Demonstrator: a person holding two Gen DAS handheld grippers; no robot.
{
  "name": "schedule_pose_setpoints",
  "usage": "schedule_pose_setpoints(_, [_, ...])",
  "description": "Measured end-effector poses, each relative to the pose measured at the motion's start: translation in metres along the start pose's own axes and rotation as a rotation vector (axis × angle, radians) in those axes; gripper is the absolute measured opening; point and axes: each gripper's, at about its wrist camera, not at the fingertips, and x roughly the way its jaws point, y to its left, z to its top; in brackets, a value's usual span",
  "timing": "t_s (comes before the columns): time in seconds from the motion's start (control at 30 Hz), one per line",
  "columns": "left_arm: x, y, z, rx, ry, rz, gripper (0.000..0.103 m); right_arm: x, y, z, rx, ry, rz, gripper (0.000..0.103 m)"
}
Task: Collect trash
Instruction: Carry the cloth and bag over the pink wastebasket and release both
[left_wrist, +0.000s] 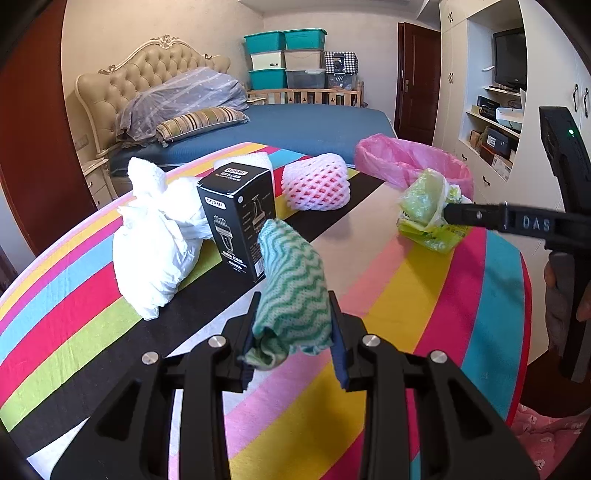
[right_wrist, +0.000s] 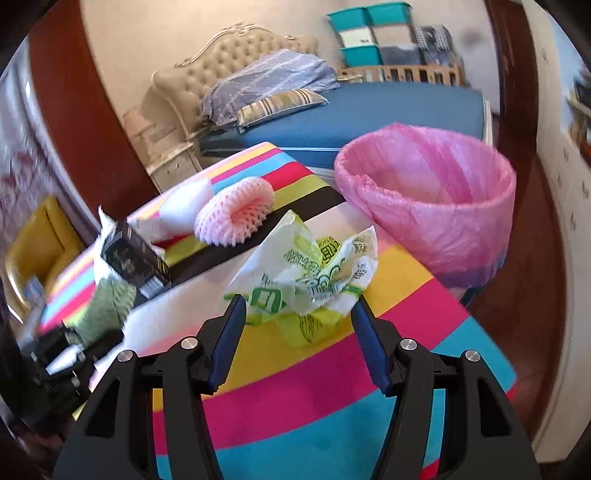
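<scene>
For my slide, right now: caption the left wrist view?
Left tool grips green wavy-striped cloth above striped table.

Bright daylight; fisheye-bent edges; right wrist view's left side motion-blurred.

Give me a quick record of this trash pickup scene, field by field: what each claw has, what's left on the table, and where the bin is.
surface: striped multicolour tablecloth
left claw: shut on green-and-white wavy cloth
right claw: open, crumpled green-printed plastic bag between its jaws, lying on the cloth
bin: pink plastic bin liner, at the far right edge of the table
remaining trash: white crumpled paper bundle, black printed carton box standing upright, pink foam fruit net, white foam piece
</scene>
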Motion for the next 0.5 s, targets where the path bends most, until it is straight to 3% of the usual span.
schedule_pose_setpoints(0.17, [0.000, -0.003, -0.002, 0.004, 0.001, 0.000, 0.032, -0.003, 0.010, 0.002, -0.072, -0.040, -0.011, 0.014])
schedule_pose_setpoints(0.5, [-0.005, -0.013, 0.004, 0.034, -0.028, -0.020, 0.032, -0.017, 0.015, -0.002, -0.152, -0.095, -0.039, 0.010])
